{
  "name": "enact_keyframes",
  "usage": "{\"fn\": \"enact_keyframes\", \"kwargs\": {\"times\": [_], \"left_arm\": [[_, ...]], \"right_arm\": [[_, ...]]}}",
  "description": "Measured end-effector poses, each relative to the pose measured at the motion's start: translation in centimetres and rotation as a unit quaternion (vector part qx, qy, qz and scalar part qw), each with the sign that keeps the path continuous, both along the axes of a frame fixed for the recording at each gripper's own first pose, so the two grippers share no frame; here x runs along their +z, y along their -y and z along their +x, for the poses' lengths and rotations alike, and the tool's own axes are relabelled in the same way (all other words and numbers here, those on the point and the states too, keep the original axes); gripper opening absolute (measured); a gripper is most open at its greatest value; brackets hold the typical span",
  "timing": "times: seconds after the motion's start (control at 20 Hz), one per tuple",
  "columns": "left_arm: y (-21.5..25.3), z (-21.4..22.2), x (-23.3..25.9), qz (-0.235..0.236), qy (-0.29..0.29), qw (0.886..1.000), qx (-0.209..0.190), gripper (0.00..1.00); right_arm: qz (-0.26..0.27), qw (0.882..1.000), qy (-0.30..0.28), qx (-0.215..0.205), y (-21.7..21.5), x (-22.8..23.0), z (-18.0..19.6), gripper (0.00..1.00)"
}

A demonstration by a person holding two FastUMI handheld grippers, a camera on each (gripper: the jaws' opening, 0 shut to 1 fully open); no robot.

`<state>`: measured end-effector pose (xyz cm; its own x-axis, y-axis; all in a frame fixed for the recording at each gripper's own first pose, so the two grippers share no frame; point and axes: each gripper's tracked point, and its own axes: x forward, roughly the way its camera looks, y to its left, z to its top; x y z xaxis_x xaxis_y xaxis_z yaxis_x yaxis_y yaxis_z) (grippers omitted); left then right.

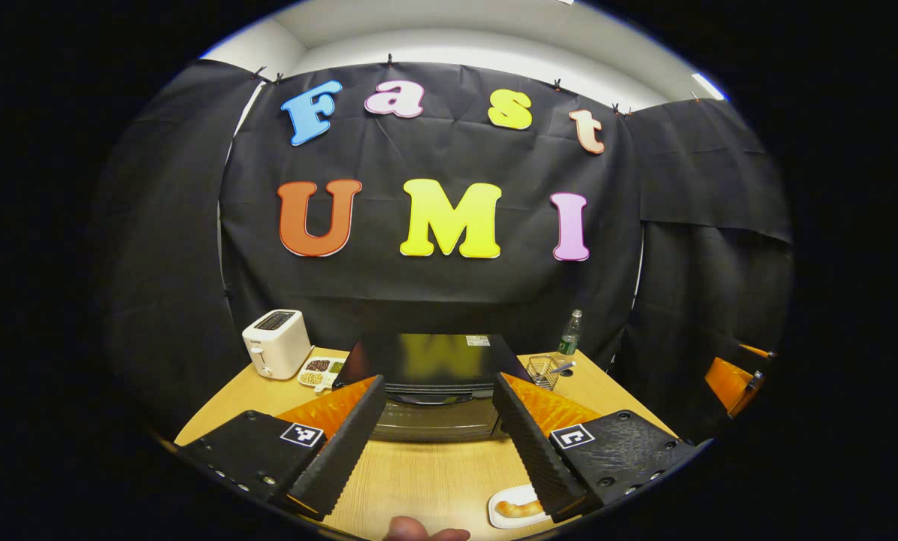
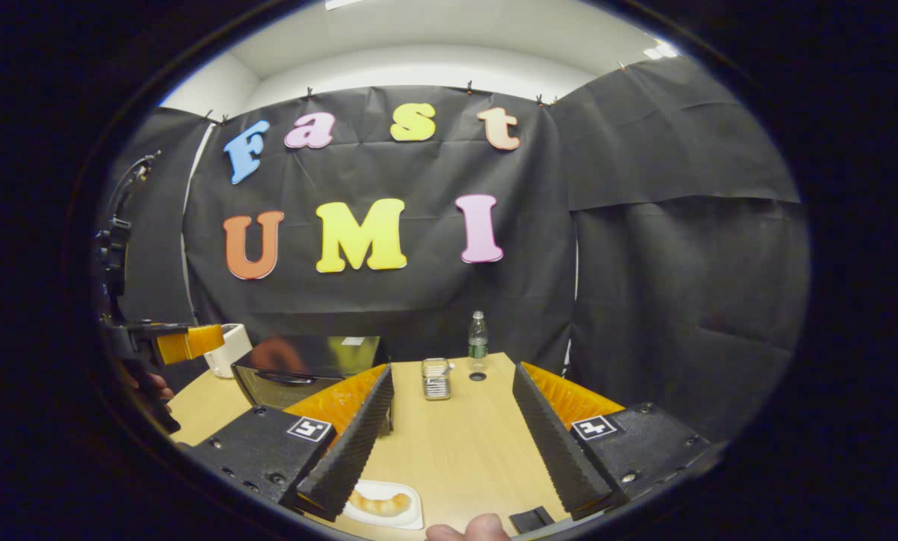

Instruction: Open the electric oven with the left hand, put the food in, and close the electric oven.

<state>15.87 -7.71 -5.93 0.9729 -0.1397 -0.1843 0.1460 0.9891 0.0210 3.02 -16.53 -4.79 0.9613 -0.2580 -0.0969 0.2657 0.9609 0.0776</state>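
A black electric oven (image 1: 433, 376) stands at the middle of the wooden table, its glass door shut and its handle facing me. My left gripper (image 1: 437, 443) hangs open in front of it, above the table and short of the door. A croissant (image 1: 518, 509) lies on a small white plate (image 1: 503, 499) near the table's front edge, by the left gripper's right finger. In the right gripper view the oven (image 2: 298, 372) is at the left and the croissant (image 2: 379, 503) on its plate (image 2: 412, 514) lies below my open right gripper (image 2: 449, 451), near its left finger.
A white toaster (image 1: 276, 343) and a divided snack dish (image 1: 321, 372) stand left of the oven. A glass container (image 1: 542, 368) and a green-labelled bottle (image 1: 569, 333) stand to its right. An orange chair (image 1: 730, 379) sits at the right. The other gripper (image 2: 167, 342) and a hand show at far left.
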Motion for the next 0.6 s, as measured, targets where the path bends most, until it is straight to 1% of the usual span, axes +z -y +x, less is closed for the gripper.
{"fn": "enact_keyframes", "kwargs": {"times": [0.15,0.25,0.35,0.45,0.6], "left_arm": [[-0.1,3.9,-1.8,0.001,-0.03,1.0,0.004,0.94],[0.5,6.2,-3.3,-0.003,-0.055,0.998,-0.001,0.94],[0.7,8.4,-5.2,0.003,-0.081,0.997,-0.002,0.94],[0.7,9.9,-7.4,0.006,-0.115,0.993,0.008,0.94],[0.8,12.4,-9.3,0.018,-0.135,0.991,0.018,0.95]], "right_arm": [[0.006,1.0,-0.014,-0.008,1.3,-1.0,0.8,1.0],[0.004,1.0,-0.02,-0.012,2.1,-1.3,1.5,0.99],[0.0,1.0,-0.025,-0.012,2.8,-1.3,2.1,0.99],[-0.004,0.999,-0.031,-0.013,3.6,-1.6,2.8,0.99],[-0.001,0.999,-0.042,-0.016,4.9,-2.5,3.7,1.0]]}}
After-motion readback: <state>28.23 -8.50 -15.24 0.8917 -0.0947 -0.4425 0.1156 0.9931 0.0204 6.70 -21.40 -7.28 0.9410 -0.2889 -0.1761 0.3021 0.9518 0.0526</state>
